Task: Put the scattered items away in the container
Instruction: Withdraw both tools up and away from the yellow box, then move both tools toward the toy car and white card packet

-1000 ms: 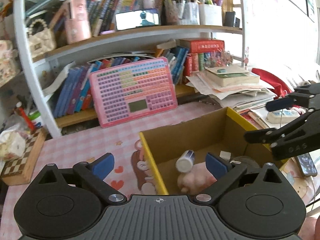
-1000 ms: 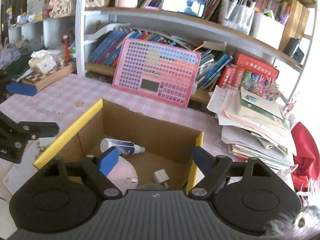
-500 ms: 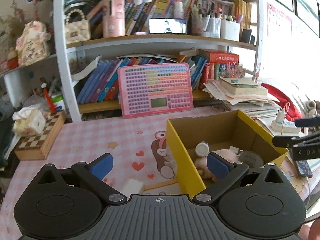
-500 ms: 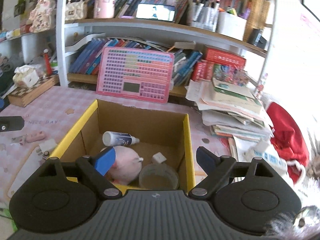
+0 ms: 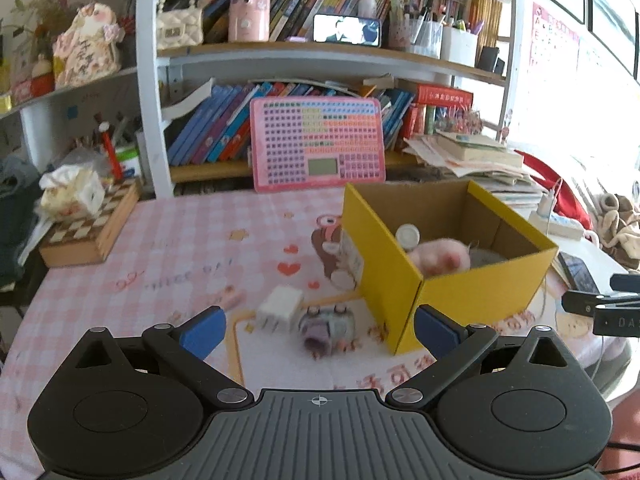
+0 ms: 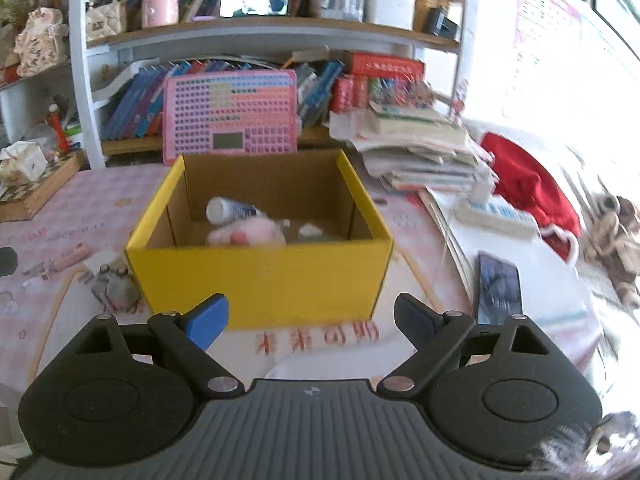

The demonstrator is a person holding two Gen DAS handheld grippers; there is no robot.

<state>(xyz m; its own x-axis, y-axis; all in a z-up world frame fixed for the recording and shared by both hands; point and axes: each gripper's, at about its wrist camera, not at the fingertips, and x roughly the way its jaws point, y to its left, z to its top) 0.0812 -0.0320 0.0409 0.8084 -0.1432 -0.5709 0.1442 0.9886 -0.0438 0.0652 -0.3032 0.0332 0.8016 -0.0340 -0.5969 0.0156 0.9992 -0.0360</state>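
Note:
A yellow cardboard box [image 5: 484, 292] [image 6: 264, 276] stands on the pink table. Inside lie a pink plush toy [image 5: 438, 258] [image 6: 250, 234], a white bottle [image 6: 232, 211] and a small white piece [image 6: 309, 231]. Left of the box lie a white charger block [image 5: 280, 307], a small grey-purple toy [image 5: 329, 326] [image 6: 114, 286] and a pink stick [image 6: 70, 257]. My left gripper [image 5: 318, 330] is open and empty, in front of these items. My right gripper [image 6: 311, 316] is open and empty, in front of the box; it also shows at the right edge of the left wrist view [image 5: 600, 306].
A pink keyboard toy [image 5: 318, 142] leans on the bookshelf behind. A checkered wooden box [image 5: 90, 232] with tissues sits at the left. A stack of papers and books [image 6: 420, 152], a power strip [image 6: 496, 218] and a phone [image 6: 498, 284] lie right of the box.
Both grippers have pulled back and up from the box; they were over its opening a second ago. The charger block and small toy on the table have come into view.

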